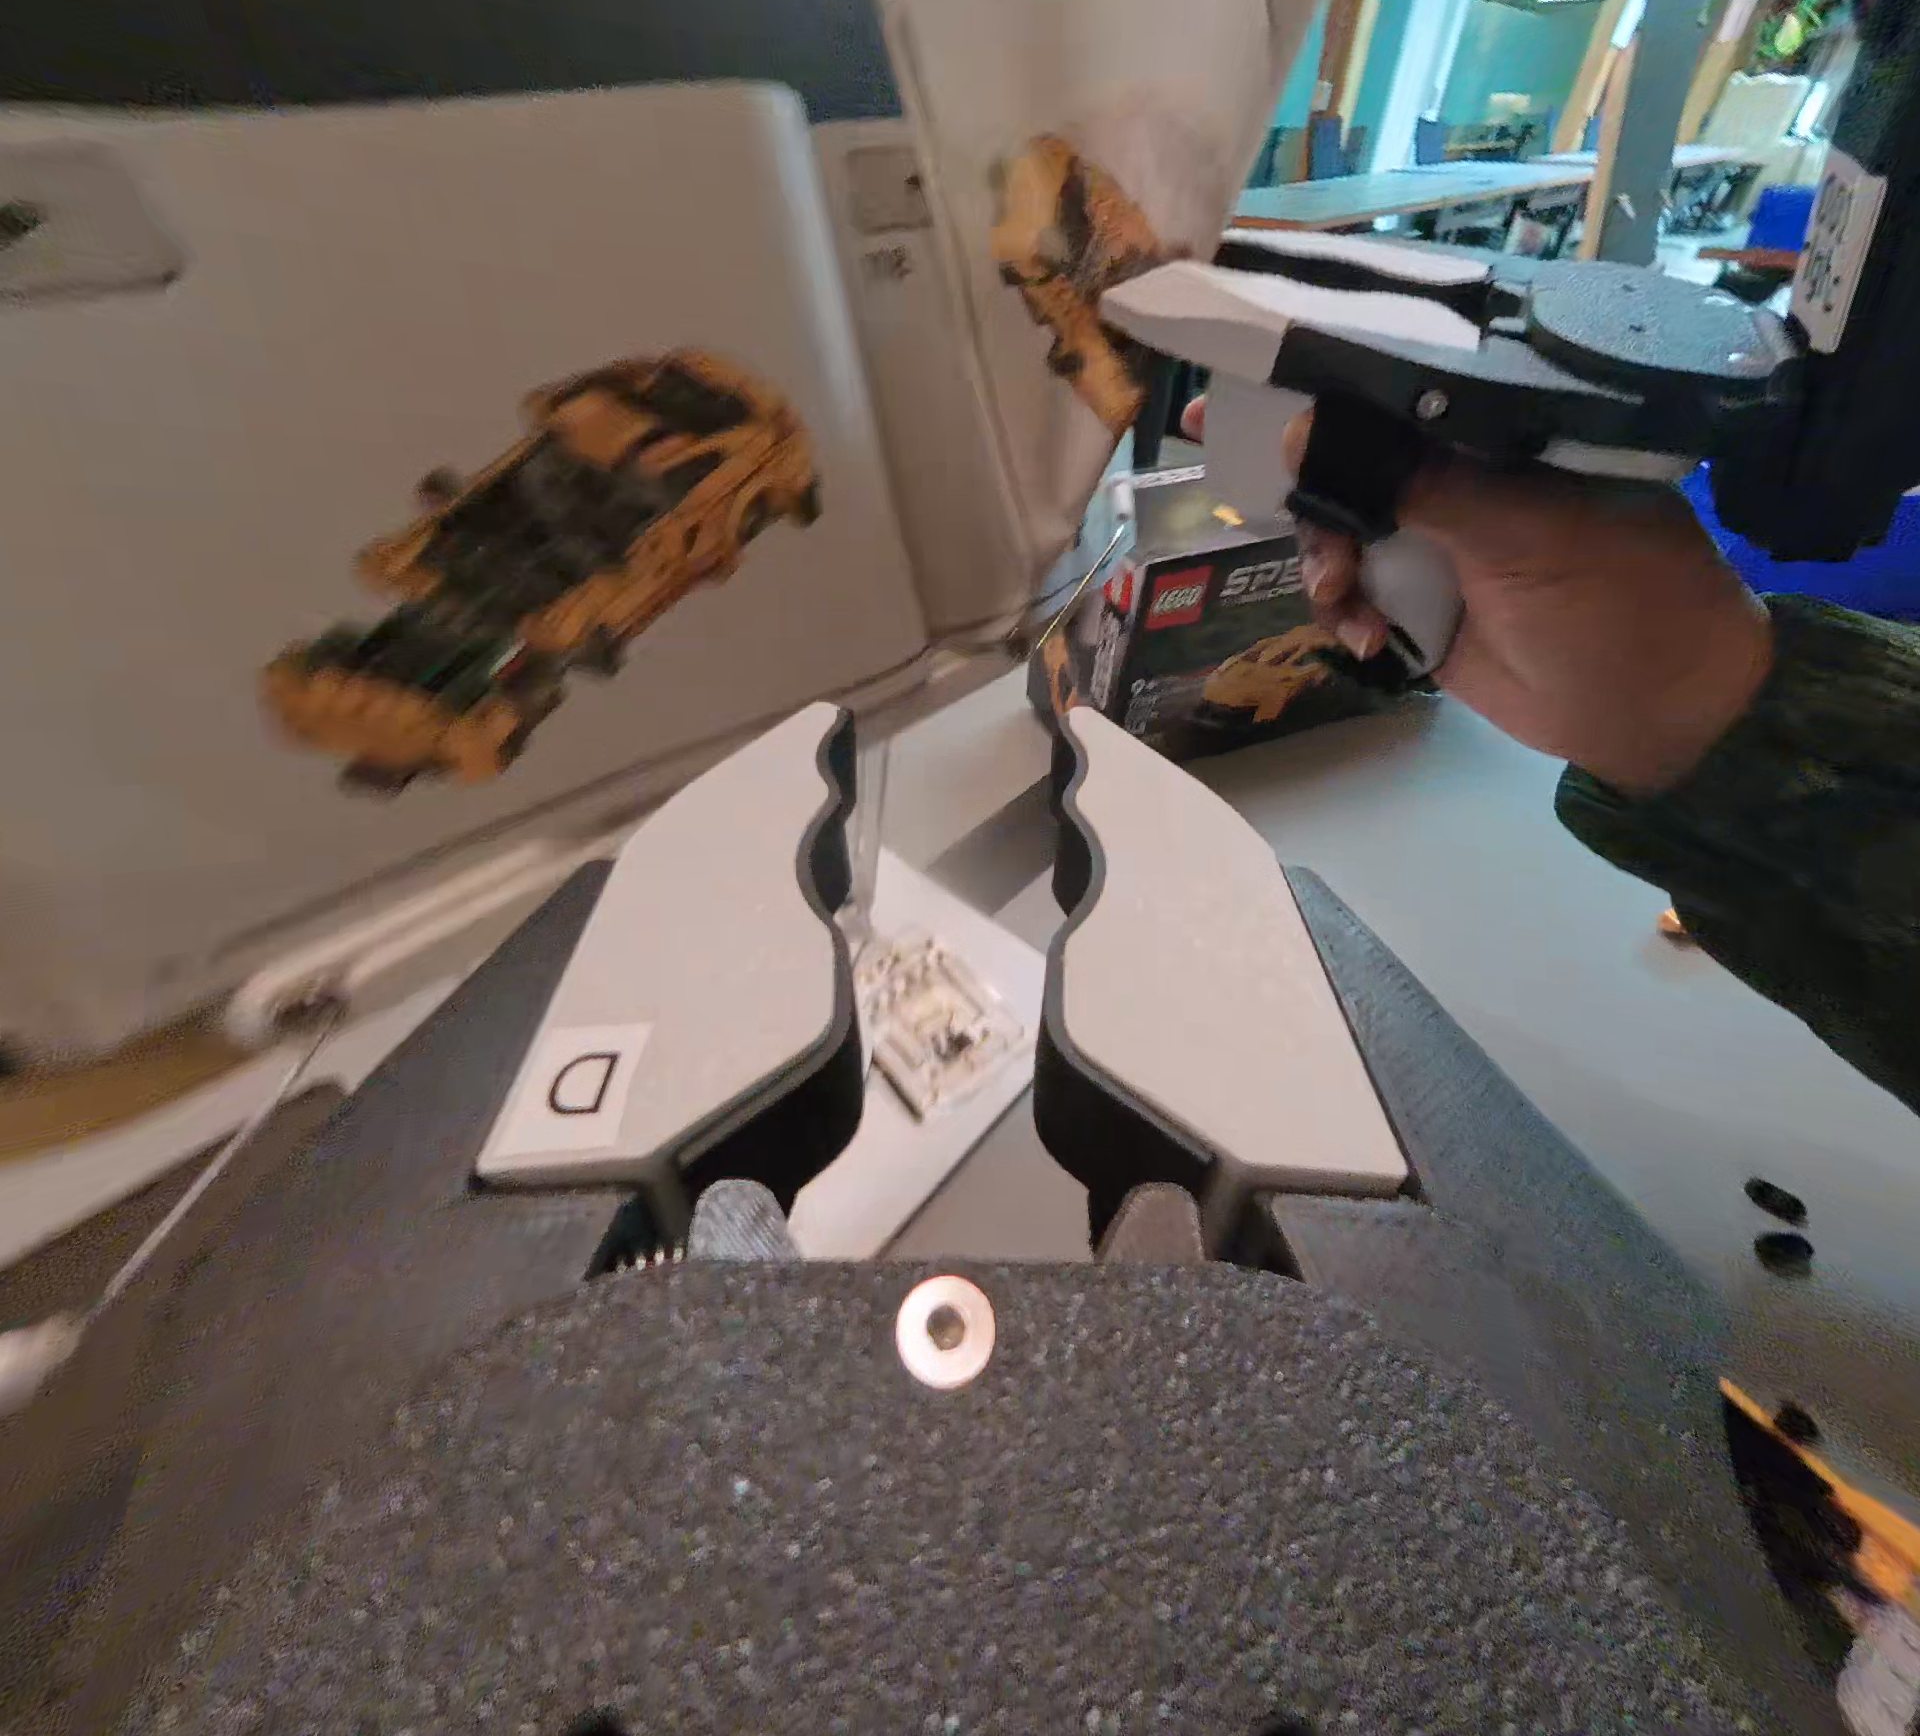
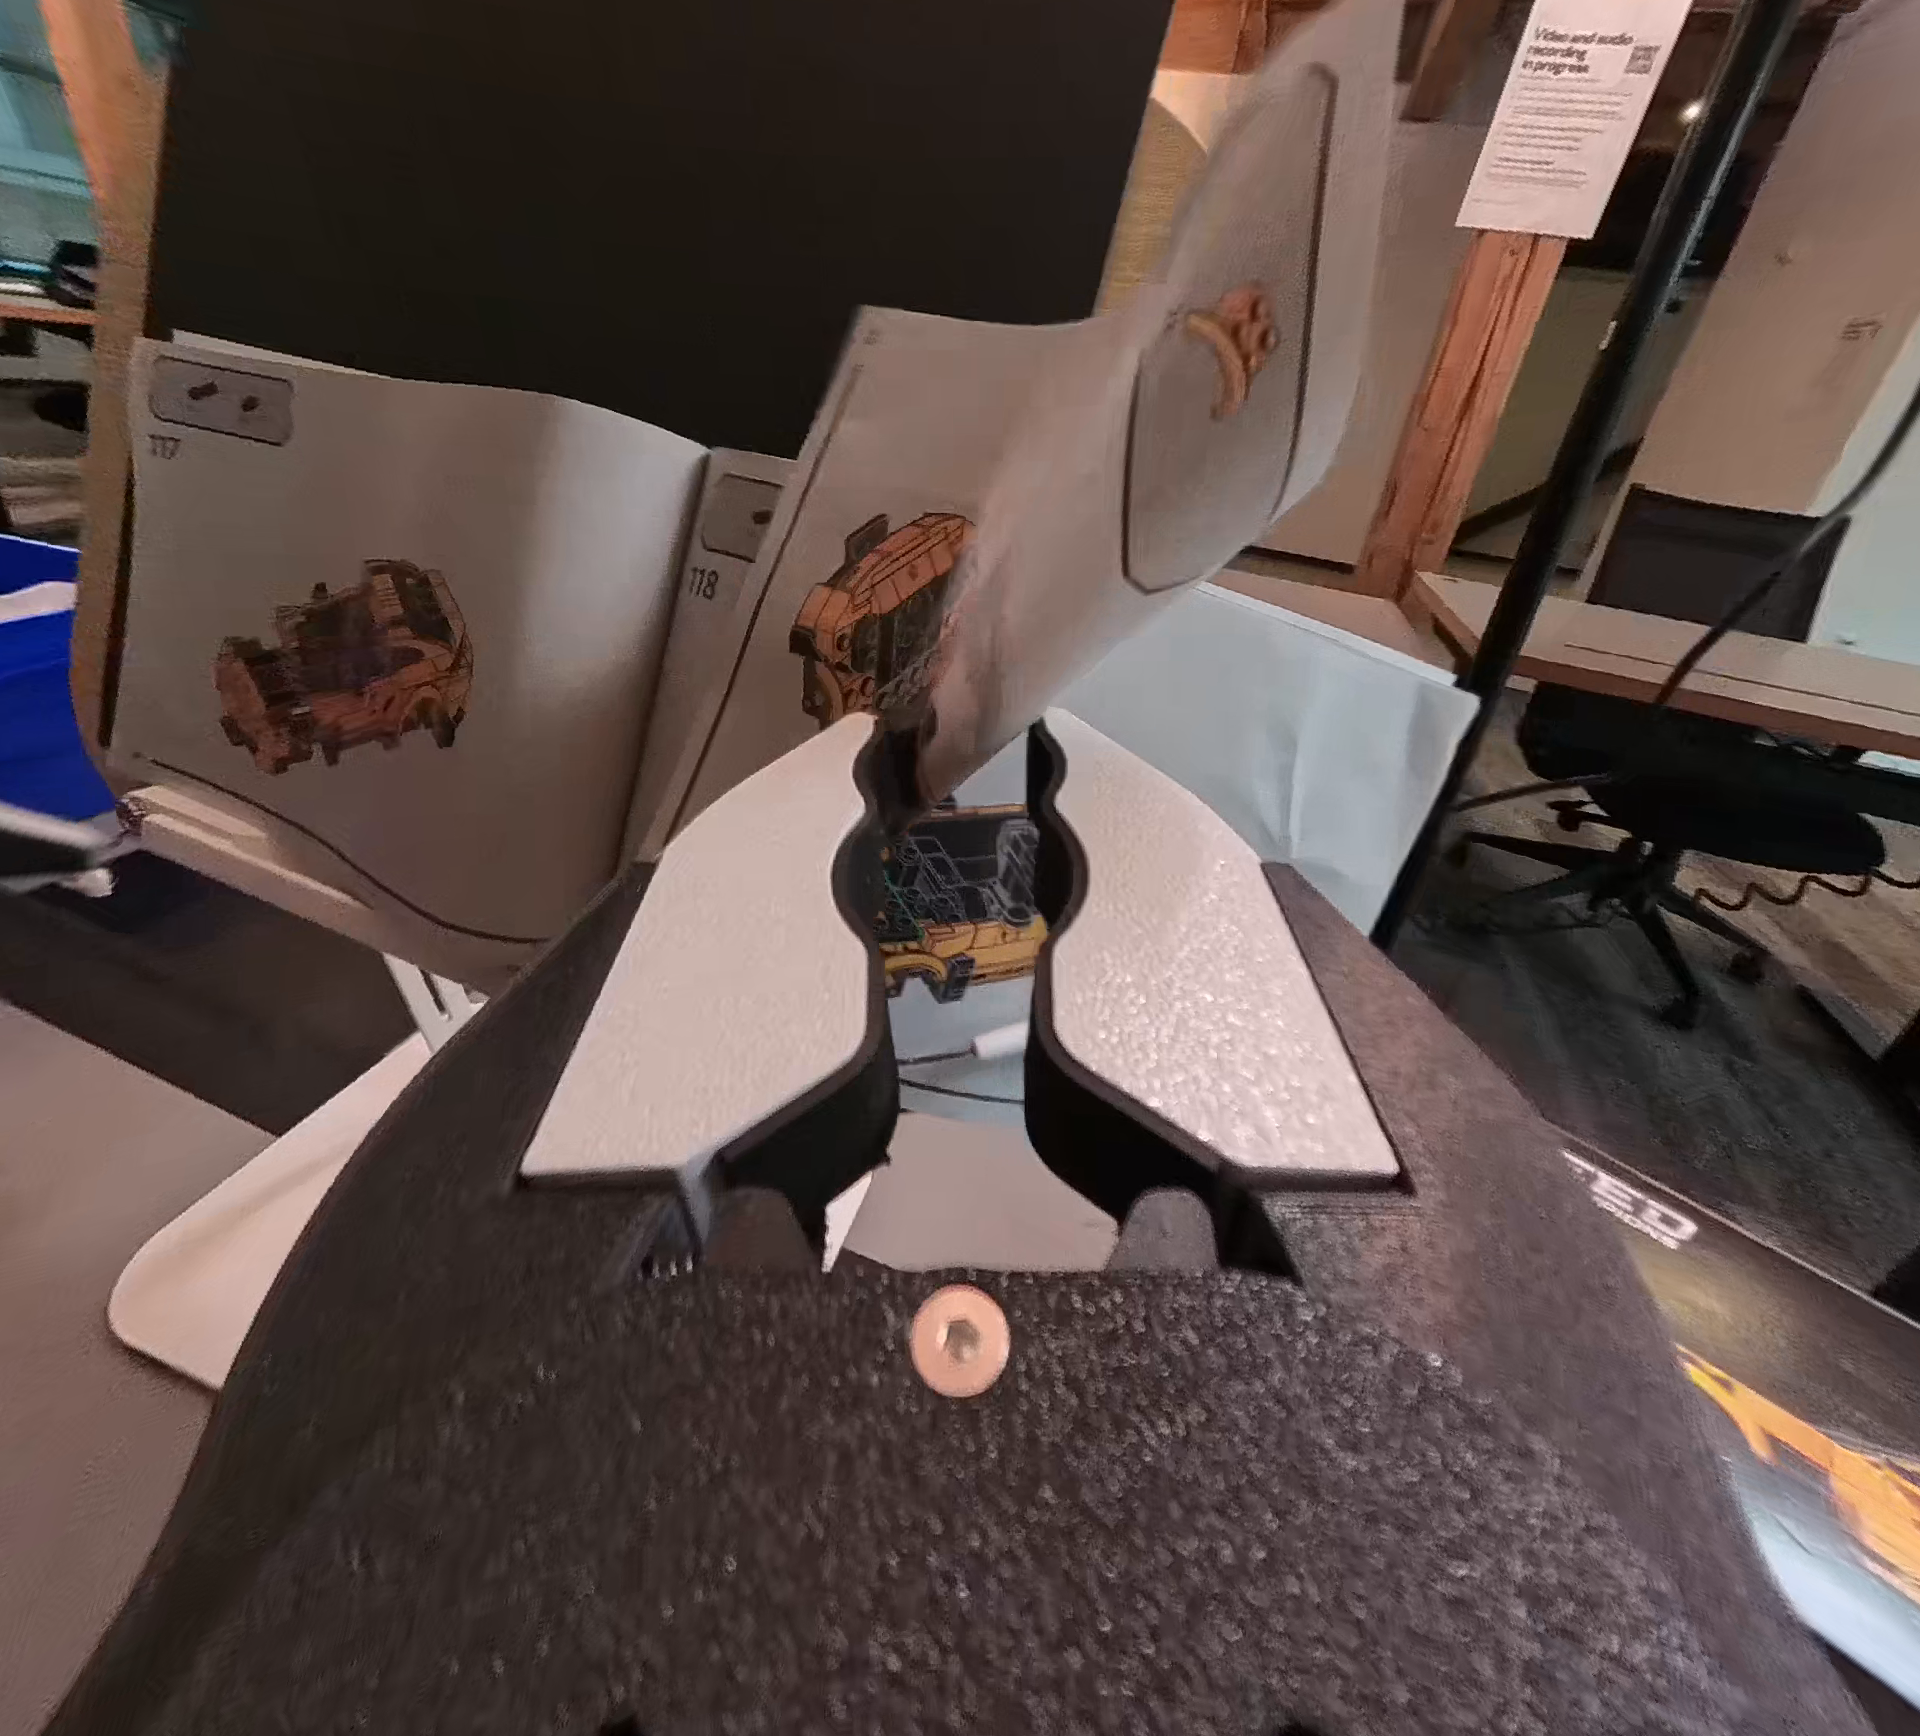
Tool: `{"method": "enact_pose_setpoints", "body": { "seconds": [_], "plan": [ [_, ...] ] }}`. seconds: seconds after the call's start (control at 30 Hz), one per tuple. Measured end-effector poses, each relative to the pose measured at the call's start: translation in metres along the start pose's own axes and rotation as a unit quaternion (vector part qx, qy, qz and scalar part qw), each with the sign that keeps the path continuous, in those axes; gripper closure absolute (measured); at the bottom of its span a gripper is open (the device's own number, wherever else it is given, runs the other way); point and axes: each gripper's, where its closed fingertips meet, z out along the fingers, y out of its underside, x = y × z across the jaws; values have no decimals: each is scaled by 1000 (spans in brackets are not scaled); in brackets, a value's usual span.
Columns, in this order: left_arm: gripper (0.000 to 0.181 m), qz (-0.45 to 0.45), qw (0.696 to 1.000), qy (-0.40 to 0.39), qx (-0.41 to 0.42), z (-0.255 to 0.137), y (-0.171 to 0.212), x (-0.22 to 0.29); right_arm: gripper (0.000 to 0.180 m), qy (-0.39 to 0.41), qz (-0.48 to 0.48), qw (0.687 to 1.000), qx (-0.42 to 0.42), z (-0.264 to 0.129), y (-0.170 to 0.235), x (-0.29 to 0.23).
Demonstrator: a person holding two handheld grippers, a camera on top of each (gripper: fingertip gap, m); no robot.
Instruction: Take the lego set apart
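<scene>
Close to the left wrist camera, the left gripper [image 1: 951,730] has its two grey fingers [image 1: 717,948] spread apart with nothing between them. Under the gap lies a small clear plastic packet [image 1: 940,1026] on a white sheet, resting on the grey table [image 1: 1455,907]. Just past the fingertips, an open instruction booklet [image 1: 447,439] stands tilted up. Its left page shows a picture of a yellow and black car. It looks blurry.

To the right, a hand [image 1: 1538,606] holds the right gripper [image 1: 1132,304] by its handle. Its tip touches a lifted page [image 1: 1091,128] that curls up in the air. Behind the hand, the lego box [image 1: 1226,637] sits on the table, near the booklet's bottom corner.

In the right wrist view, the right gripper [image 2: 951,736] has its jaws a little apart. The bent page [image 2: 1070,543] hangs at the tip of its left finger [image 2: 727,959], but I cannot tell if it is pinched. Through the gap shows a page with a drawing of the yellow car. Far behind are a wooden post [image 2: 1496,273] with a white paper sign [image 2: 1574,107] and a black office chair [image 2: 1683,751].
</scene>
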Motion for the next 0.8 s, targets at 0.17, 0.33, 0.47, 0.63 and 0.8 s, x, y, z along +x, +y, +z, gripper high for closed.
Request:
{"method": "enact_pose_setpoints", "body": {
  "seconds": [0.17,0.33,0.47,0.63,0.8],
  "plan": [
    [144,109,994,12,-18,59,-30,32,158,-29,35,999,-1,-6,4,9],
    [148,100,992,37,-63,96,-27,44,158,-12,73,997,-29,-16,25,27],
    [153,128,989,22,-68,99,-18,42,155,-60,184,977,-93,-24,63,17],
    [150,142,982,117,-39,91,-26,74,154,-92,226,964,-106,-16,73,-8],
    [158,152,979,132,2,81,-48,81,165,-68,275,953,-108,-7,74,-5]
  ]
}}
